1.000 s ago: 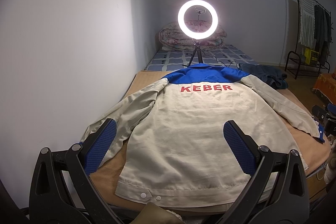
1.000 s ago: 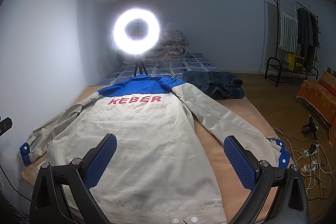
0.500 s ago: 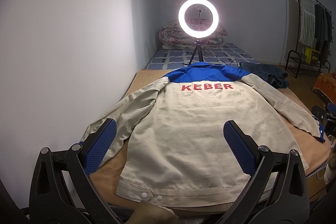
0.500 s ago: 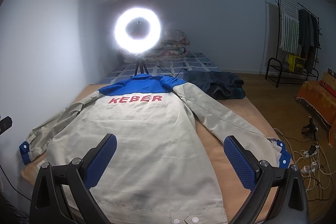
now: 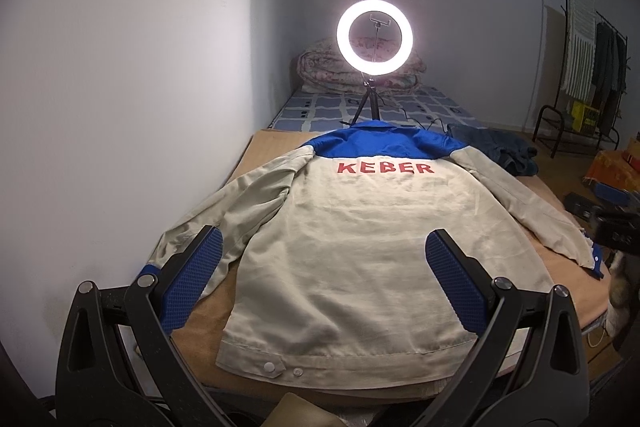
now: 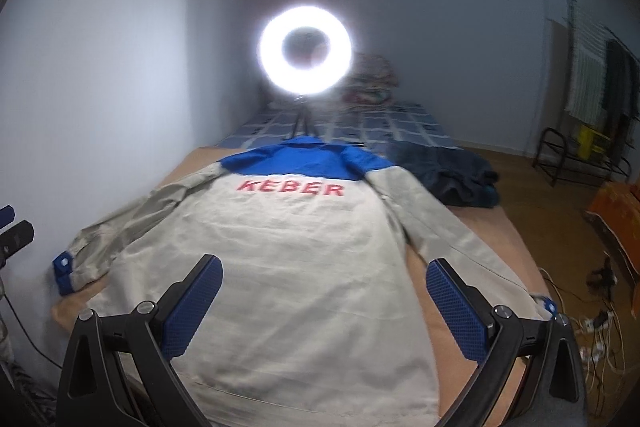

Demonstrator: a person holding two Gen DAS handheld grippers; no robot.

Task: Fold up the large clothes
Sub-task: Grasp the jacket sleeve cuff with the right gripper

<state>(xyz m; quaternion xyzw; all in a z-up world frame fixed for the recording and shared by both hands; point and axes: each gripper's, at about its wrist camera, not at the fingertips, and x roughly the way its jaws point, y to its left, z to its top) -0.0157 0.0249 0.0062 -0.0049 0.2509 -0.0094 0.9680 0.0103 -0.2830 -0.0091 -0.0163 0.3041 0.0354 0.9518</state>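
A beige jacket (image 5: 360, 247) (image 6: 288, 267) with a blue yoke and red "KEBER" lettering lies back-up and spread flat on a tan bed surface (image 5: 276, 143), sleeves angled out to both sides, hem nearest me. My left gripper (image 5: 320, 267) hovers open above the hem's left half, nothing between its blue-padded fingers (image 5: 192, 283). My right gripper (image 6: 320, 291) hangs open over the lower right part of the back, also holding nothing. The right gripper's body shows at the right edge of the left wrist view.
A lit ring light (image 5: 374, 41) on a tripod stands beyond the collar. Dark blue clothes (image 5: 496, 147) lie at the far right of the bed. A wall runs along the left. A clothes rack (image 5: 592, 67) and floor cables (image 6: 600, 319) are to the right.
The right wrist view has shifted forward and tilted down, now slightly blurred, so the jacket sits closer. The left view moved slightly. Both grippers stay open; the jacket has not moved.
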